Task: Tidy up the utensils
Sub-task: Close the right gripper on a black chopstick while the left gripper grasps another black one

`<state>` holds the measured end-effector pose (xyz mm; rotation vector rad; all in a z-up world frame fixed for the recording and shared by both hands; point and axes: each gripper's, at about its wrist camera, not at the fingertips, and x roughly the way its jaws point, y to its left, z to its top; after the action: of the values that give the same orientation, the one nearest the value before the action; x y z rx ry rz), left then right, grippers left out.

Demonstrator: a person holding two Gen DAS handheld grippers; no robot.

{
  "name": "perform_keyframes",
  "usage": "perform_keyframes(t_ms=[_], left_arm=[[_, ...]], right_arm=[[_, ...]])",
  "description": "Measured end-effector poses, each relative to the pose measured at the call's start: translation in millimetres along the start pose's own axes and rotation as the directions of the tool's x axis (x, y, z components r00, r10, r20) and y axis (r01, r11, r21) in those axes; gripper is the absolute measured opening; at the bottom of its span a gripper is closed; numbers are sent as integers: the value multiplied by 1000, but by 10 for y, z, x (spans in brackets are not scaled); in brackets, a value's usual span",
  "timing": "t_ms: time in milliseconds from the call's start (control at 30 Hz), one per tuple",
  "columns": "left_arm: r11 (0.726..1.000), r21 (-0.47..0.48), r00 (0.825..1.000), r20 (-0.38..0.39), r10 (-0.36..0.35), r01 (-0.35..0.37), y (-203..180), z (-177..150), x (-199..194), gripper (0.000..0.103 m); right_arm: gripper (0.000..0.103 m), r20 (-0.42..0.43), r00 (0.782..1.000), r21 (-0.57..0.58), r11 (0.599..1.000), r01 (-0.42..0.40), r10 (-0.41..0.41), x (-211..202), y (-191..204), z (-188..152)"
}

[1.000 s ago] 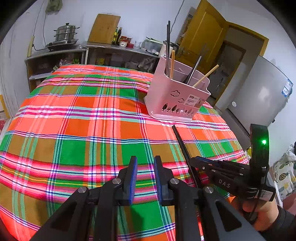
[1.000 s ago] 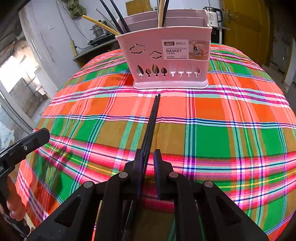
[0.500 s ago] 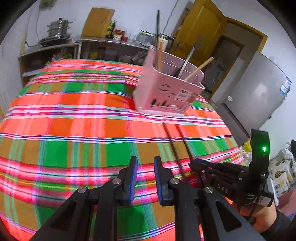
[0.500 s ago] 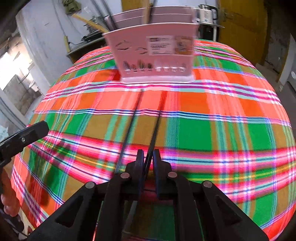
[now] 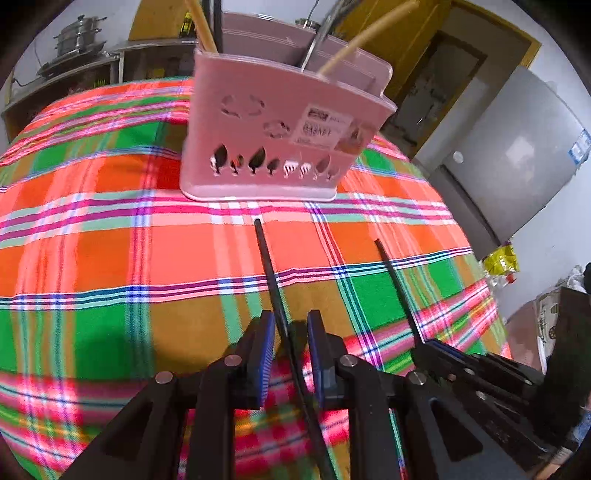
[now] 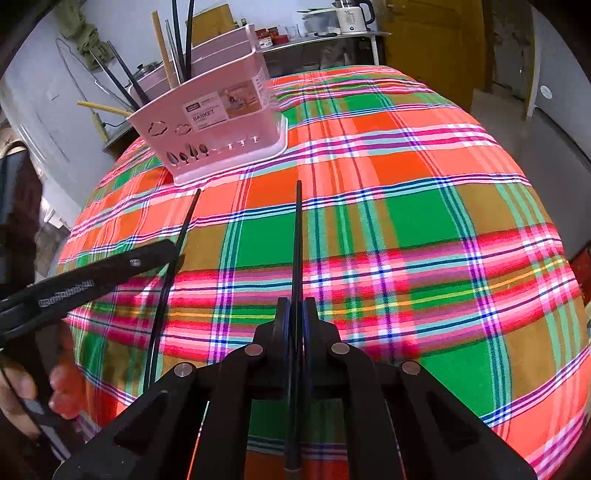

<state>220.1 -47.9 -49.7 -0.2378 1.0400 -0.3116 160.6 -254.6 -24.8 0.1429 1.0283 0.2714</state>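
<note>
Two black chopsticks lie on the plaid tablecloth [image 5: 110, 258] in front of a pink utensil basket [image 5: 273, 147] that holds several chopsticks and utensils. One chopstick [image 5: 267, 258] runs between the blue pads of my left gripper [image 5: 290, 325], with a gap on each side, so the gripper is open. My right gripper [image 6: 296, 306] is shut on the other chopstick [image 6: 298, 240], whose tip points toward the basket [image 6: 210, 125]. In the right wrist view the left gripper [image 6: 173, 251] sits at the left over its chopstick [image 6: 184, 229]. The right gripper [image 5: 428, 345] and its chopstick [image 5: 397, 291] show in the left wrist view.
A grey fridge [image 5: 517, 155] and a yellow door [image 6: 436, 37] stand beyond the table's far side. A shelf with a steel pot [image 5: 74, 37] lines the back wall, and a kettle [image 6: 351, 14] sits on a counter. A hand [image 6: 22, 391] holds the left gripper.
The right gripper closed on one chopstick and drew it to the right, away from the other. The left gripper moved forward toward the basket and came over the other chopstick.
</note>
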Motion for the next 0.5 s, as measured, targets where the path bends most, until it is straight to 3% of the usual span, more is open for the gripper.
perform_keyframes(t_ms=[133,167,500], left_arm=[[999,24,999,18,30,-30,-47,25,54,16],[998,34,999,19,44,-45,-47,22,50,9],[998,2,998,18,68,-68,289,-79,-172,8]], right_arm=[[7,22,999,-17,999,-37,37,-28,30,91],[7,26,999,-25,999,-34,35,-23,51,116],[9,2,999,-58,998,-32,32,203,59,354]])
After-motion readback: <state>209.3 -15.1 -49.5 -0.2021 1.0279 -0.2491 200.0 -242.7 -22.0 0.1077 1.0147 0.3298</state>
